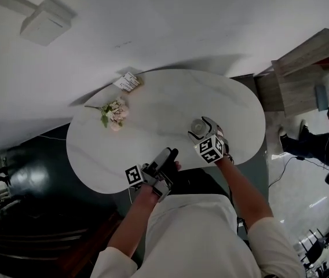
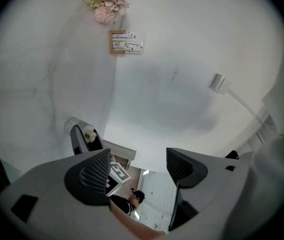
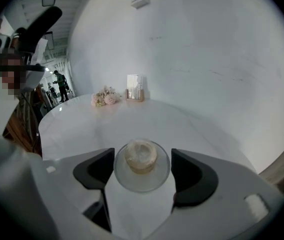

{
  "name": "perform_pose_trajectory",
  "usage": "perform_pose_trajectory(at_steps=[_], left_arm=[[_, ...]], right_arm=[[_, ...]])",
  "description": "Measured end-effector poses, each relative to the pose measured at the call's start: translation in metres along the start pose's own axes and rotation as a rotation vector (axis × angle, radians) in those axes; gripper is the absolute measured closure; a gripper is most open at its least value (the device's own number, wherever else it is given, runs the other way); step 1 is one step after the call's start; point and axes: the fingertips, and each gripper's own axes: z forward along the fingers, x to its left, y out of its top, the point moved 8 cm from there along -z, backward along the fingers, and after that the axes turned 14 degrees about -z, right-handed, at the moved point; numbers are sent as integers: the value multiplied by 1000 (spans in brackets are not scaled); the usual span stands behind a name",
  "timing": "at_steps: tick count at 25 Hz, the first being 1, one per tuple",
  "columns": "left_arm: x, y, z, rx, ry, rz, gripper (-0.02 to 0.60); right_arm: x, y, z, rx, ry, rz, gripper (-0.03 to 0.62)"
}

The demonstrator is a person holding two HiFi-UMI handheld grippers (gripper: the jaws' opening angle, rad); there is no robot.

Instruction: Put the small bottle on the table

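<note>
We're looking down on a white oval table (image 1: 153,126) with faint marble veining, right up by a plain white wall (image 1: 199,22), a soft shadow along its far edge. On that wall sits a white box (image 1: 47,21) with a conduit (image 1: 8,2) running off it. There's dark floor (image 1: 43,172) at left, pale glossy floor (image 1: 295,190) at right, and a wooden cabinet (image 1: 306,74) there.

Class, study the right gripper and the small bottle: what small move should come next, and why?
Probably draw the right gripper straight back, away from the small bottle. The bottle stands upright on the table between the jaws, which are spread and seem not to press it, so the placing looks done. A straight retreat should avoid knocking it.
</note>
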Motion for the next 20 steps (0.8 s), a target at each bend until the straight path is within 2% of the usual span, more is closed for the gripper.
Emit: perform_pose_trajectory(at_steps=[8, 12, 14, 20], left_arm=[[-20, -26, -14, 7, -52, 61, 232], [-29, -34, -23, 25, -53, 99, 238], [-34, -37, -27, 43, -50, 121, 244], [-52, -47, -46, 103, -62, 204, 327]], right_arm=[[-3, 21, -45, -39, -3, 5, 229], [2, 33, -72, -59, 2, 22, 258], [3, 40, -85, -69, -4, 45, 295], [20, 59, -127, -103, -35, 114, 352]])
